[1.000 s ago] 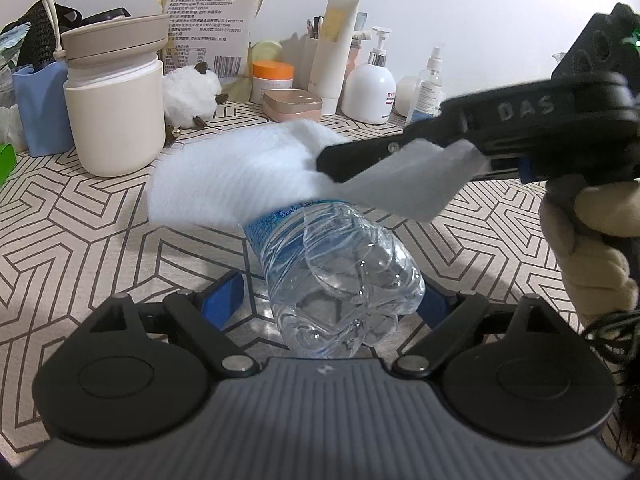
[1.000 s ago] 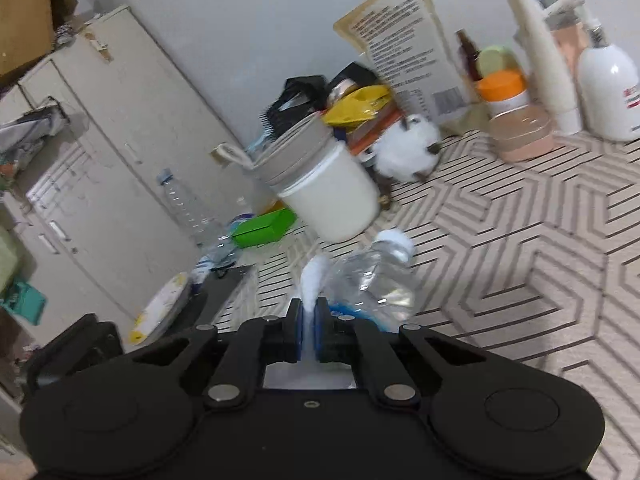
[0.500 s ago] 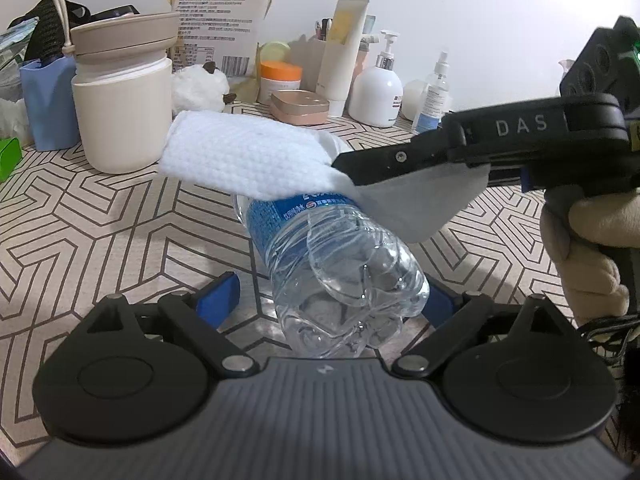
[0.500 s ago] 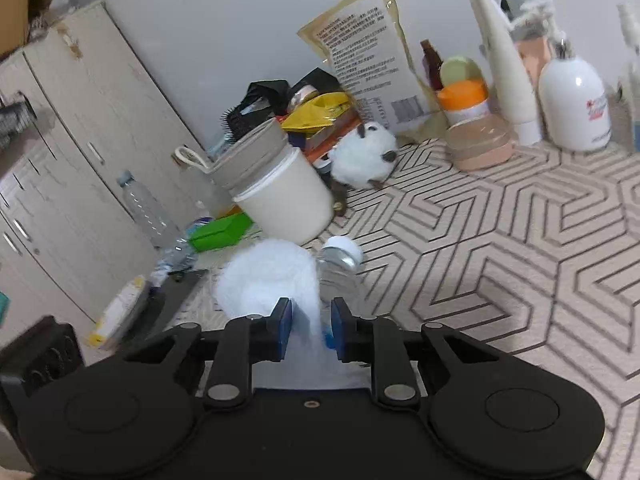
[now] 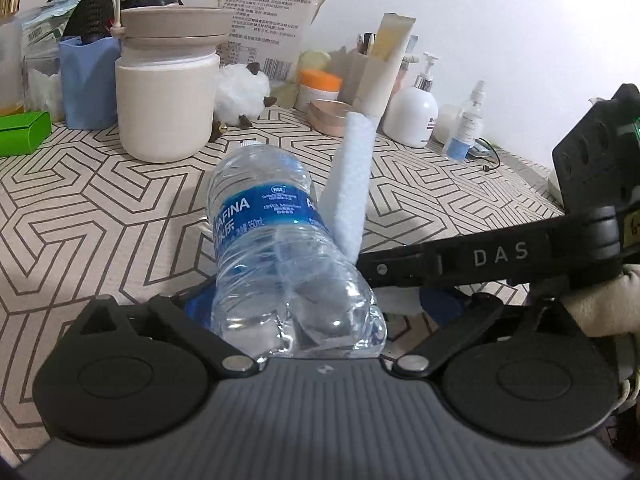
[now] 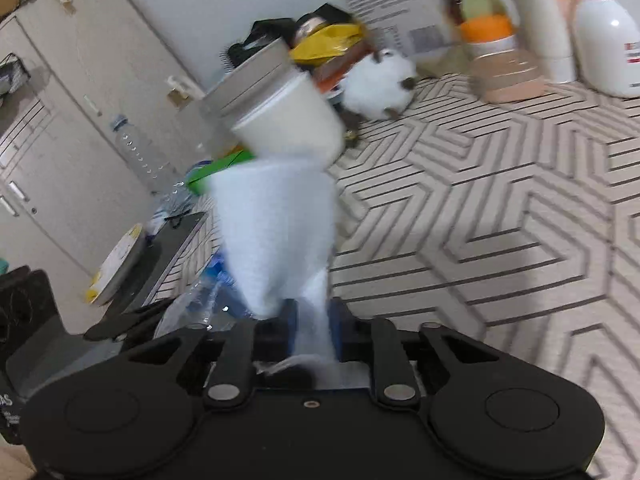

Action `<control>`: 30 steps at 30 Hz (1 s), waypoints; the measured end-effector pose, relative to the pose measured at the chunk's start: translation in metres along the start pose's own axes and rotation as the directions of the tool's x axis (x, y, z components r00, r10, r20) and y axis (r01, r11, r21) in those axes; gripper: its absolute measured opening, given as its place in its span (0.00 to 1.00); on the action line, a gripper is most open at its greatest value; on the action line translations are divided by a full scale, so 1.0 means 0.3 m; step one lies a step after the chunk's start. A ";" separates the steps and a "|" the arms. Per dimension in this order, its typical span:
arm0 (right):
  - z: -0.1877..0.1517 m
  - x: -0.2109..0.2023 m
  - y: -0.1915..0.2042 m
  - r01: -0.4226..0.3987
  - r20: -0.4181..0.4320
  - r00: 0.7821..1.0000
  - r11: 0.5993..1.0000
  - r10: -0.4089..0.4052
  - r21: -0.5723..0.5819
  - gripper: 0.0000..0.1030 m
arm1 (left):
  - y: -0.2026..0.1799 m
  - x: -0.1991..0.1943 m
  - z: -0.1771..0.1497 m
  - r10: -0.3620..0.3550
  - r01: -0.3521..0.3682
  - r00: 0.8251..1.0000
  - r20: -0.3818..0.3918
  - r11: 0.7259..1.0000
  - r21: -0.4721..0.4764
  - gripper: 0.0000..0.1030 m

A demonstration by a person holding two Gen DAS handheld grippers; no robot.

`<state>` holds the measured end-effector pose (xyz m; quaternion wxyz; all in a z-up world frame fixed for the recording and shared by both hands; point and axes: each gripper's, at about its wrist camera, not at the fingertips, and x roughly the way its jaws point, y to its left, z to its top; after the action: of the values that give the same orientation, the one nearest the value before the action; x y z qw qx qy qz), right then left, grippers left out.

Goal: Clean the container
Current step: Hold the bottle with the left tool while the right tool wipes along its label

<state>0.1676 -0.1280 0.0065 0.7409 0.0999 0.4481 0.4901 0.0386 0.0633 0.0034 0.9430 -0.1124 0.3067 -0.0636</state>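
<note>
In the left wrist view, the left claw (image 5: 304,300) grips one clear water bottle (image 5: 280,248) by its base, the bottle lying along the claw's line with its white cap (image 5: 250,144) pointing away over the patterned counter (image 5: 100,200). One white wipe (image 5: 350,184) stands up edge-on just beside the bottle's right flank, touching its label area; it is pinched in the right claw (image 5: 360,258), which reaches in from the right. Behind stand one cream canister (image 5: 168,112) with a beige lid, one blue cup (image 5: 90,80), one green box (image 5: 24,132), one orange-lidded jar (image 5: 320,88), one white pump bottle (image 5: 412,116) and one small spray bottle (image 5: 466,128).

The right wrist view is motion-blurred. The right claw (image 6: 312,332) is closed on the wipe (image 6: 276,232), which fans upward from between the fingers. The bottle (image 6: 200,304) shows low at left beside the wipe, partly hidden. A second water bottle (image 6: 136,152) stands upright far off at left.
</note>
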 end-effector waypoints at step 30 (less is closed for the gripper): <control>0.032 -0.079 -0.005 -0.157 0.115 0.983 0.984 0.146 0.089 0.21 | 0.001 -0.010 -0.002 0.019 -0.020 1.000 0.018 1.000 0.019 0.78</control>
<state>0.1729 -0.1452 0.0246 0.7189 0.1961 0.4218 0.5165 0.0357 0.0640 0.0044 0.9473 -0.1008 0.2987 -0.0564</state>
